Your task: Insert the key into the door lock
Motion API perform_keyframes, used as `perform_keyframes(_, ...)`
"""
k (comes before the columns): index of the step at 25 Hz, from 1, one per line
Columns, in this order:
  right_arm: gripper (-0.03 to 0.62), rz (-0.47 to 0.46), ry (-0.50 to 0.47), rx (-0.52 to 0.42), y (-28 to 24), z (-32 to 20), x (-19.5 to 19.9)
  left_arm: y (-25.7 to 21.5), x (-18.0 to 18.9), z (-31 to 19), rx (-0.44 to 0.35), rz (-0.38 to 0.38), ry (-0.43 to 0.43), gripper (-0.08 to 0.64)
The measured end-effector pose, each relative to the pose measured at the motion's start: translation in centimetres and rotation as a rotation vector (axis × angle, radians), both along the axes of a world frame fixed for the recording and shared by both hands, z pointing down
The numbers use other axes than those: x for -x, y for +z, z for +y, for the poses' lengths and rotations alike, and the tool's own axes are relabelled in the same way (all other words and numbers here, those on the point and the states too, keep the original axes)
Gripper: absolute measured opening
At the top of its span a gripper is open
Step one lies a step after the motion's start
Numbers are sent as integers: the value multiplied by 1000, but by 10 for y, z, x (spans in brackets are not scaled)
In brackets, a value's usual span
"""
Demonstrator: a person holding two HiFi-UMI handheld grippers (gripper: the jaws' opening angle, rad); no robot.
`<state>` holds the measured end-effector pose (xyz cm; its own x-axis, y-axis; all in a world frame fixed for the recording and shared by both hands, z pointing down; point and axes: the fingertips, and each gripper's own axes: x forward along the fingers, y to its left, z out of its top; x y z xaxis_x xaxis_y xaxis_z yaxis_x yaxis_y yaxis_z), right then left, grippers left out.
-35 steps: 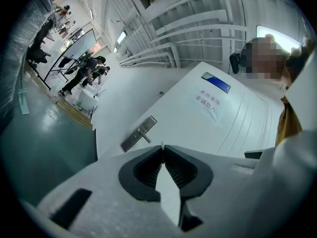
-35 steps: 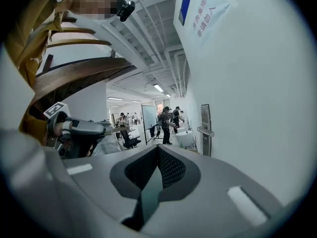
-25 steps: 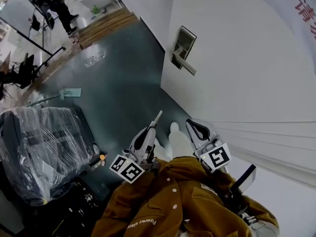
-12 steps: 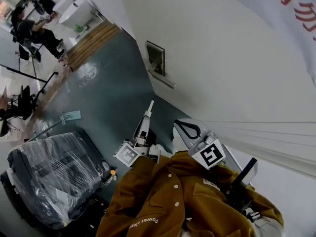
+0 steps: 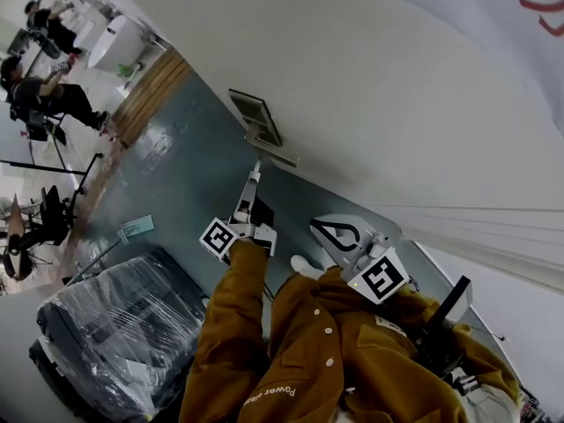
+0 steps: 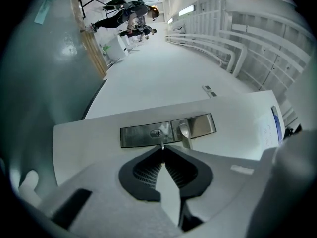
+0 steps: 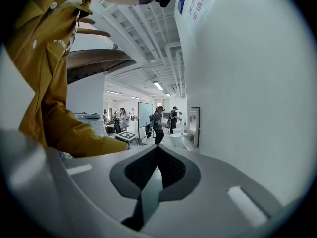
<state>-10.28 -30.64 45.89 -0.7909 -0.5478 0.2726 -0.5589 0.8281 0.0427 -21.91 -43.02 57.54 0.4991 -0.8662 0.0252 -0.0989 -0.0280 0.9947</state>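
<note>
The metal lock plate (image 6: pixel 168 130) sits on the white door (image 6: pixel 148 88), with its keyhole (image 6: pixel 157 132) left of the lever handle (image 6: pixel 184 133). My left gripper (image 6: pixel 163 150) is shut on a thin key (image 6: pixel 162 145) whose tip pokes out a short way in front of the keyhole, not touching it. In the head view the left gripper (image 5: pixel 255 171) points at the lock plate (image 5: pixel 256 117) from just below. My right gripper (image 5: pixel 337 233) hangs back near my chest, shut with nothing in it. The right gripper view shows its closed jaws (image 7: pixel 157 148) and the lock plate (image 7: pixel 193 125) ahead.
A plastic-wrapped seat (image 5: pixel 115 324) stands on the dark floor (image 5: pixel 185 183) to the left. People (image 5: pixel 40 95) work in the far background by a wooden step (image 5: pixel 150 91). A white wall (image 5: pixel 423 104) with red lettering runs along the right.
My left gripper has travelled forward from beside my body to just in front of the lock plate, rolling as it went. The right gripper has barely shifted.
</note>
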Motion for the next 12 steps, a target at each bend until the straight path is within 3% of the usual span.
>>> perform_keyframes(12, 8, -2, 68, 13, 1, -11, -16, -1, -13, -49, -1, 49, 81, 25)
